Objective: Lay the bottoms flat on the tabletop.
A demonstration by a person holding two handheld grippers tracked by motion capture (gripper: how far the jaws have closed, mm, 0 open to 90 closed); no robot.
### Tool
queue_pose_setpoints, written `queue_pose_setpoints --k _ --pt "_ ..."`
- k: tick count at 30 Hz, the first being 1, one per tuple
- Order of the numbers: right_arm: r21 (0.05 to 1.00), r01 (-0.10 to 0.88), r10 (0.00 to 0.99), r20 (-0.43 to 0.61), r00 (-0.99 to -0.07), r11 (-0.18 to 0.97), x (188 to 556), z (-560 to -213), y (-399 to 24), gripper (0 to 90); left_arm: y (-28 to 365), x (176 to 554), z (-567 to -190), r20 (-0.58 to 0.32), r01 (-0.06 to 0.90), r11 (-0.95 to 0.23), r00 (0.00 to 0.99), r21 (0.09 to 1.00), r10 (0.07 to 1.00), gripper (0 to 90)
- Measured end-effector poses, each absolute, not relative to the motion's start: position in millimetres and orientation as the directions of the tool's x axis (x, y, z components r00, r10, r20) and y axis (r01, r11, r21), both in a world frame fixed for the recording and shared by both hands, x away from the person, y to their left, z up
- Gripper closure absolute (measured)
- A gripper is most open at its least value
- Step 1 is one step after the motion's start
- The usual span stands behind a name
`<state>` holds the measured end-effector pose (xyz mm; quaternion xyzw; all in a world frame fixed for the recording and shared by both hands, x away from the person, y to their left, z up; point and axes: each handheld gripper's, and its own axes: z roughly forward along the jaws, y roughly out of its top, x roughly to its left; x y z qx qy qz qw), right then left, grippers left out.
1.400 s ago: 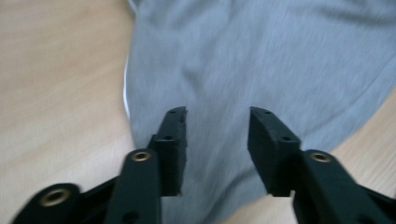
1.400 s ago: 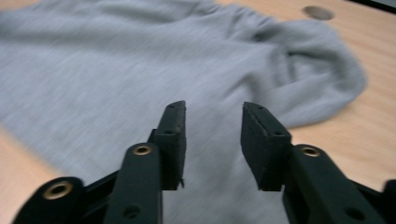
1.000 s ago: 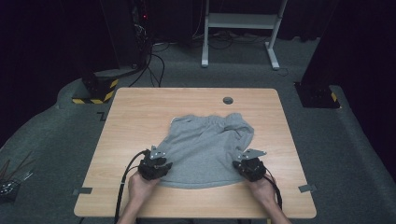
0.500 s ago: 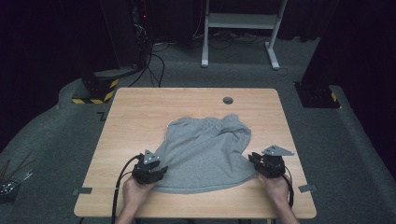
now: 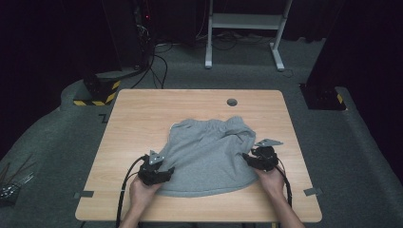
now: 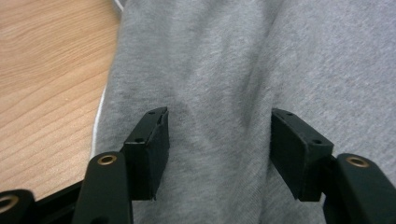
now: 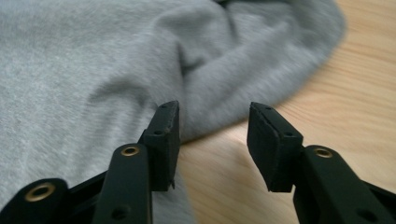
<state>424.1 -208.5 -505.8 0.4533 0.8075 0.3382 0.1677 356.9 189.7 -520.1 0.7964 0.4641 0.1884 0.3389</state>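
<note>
The table (image 5: 142, 114) beneath the grey garment (image 5: 209, 156) is covered across its middle by the fabric. In the high view, the jaws of the left gripper (image 5: 164, 172) and the right gripper (image 5: 248, 157) are too small for their spread to be judged, and the person's forearms are cut off by the bottom edge. In the left gripper view, the garment (image 6: 224, 70) is cut off at the top and right edges. In the right gripper view, the far fold of the garment (image 7: 261, 42) is blurred. The small dark round mark (image 5: 232, 102) beyond the garment cannot be identified.
</note>
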Motion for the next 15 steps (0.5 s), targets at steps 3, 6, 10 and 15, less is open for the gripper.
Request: queue_pose_setpoints --k 3,6,10,15 --pt "0.675 0.645 0.848 0.053 -0.527 0.358 434.8 -509.1 -200.1 52.5 190.1 354.3 -522.5 -0.003 0.592 -0.341 0.501 0.730 0.865 39.2" --pt "0.671 0.647 0.832 0.081 -0.549 0.362 440.1 -510.9 -197.6 67.1 191.3 352.8 -524.5 -0.002 0.578 -0.336 0.505 0.744 0.863 39.2" --pt "0.649 0.617 0.809 0.003 -0.588 0.445 441.5 -505.8 -188.5 88.4 193.3 350.3 -527.0 -0.003 0.562 -0.326 0.504 0.760 0.864 39.1" --pt "0.651 0.613 0.825 -0.038 -0.563 0.448 440.3 -498.4 -198.4 89.1 195.6 349.0 -526.9 -0.002 0.561 -0.331 0.511 0.759 0.860 40.7"
